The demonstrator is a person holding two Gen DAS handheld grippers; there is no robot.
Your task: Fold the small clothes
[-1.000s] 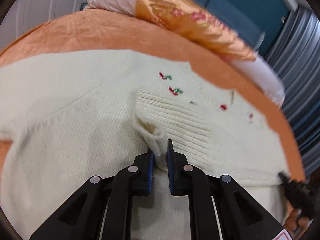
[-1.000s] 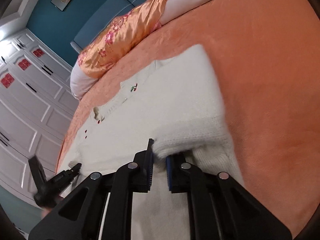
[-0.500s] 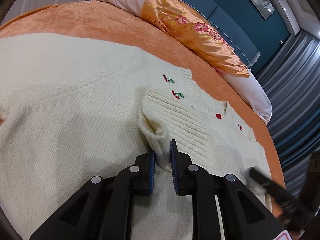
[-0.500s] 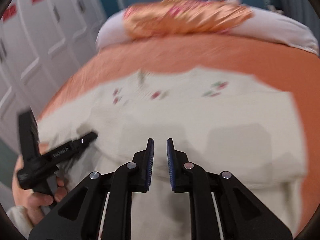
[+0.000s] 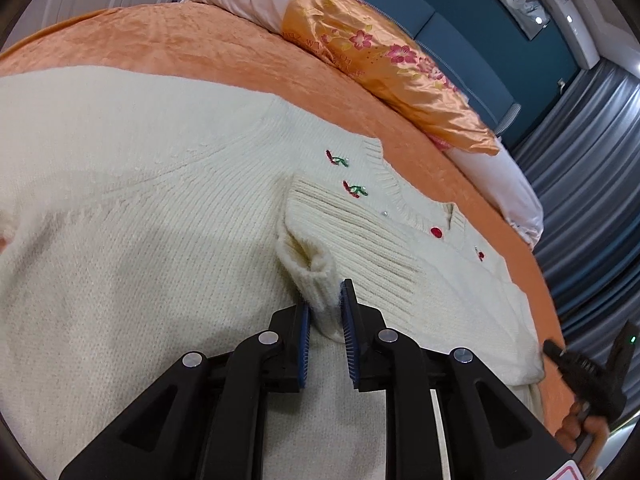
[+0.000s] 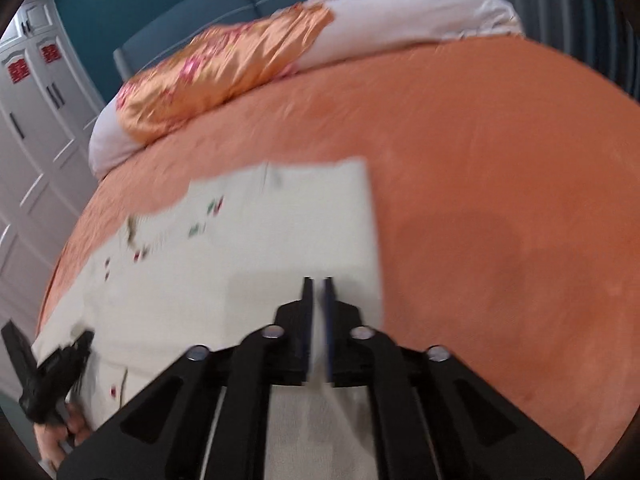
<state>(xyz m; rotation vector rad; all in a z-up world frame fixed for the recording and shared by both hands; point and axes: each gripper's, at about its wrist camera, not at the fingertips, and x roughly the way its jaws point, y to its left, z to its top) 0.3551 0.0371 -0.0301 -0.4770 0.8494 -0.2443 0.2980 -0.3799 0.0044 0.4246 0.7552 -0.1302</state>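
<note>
Pinching the cuff [image 5: 316,280] in the left tool [image 5: 324,312], sleeve laid across the sweater [image 5: 132,256] on the bed [image 5: 168,40].
Cuff lies dead ahead of the left tool, clamped between its pads; the sleeve's ribbed length runs forward-right toward the collar. Right tool [image 6: 317,320]: jaws nearly together, nothing between them, hovering over the sweater's right edge; frame blurred. Left is nearer the cuff.

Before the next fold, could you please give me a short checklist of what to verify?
1. Left gripper grips the cuff: ok, knit sits between its jaws.
2. Right gripper is free: ok, jaws nearly shut with nothing between them.
3. Sweater lies flat on the bedspread: ok, apart from the raised cuff.
4. Grippers are apart: ok.
5. Right view is sharp enough to aim: not ok, blurred.
</note>
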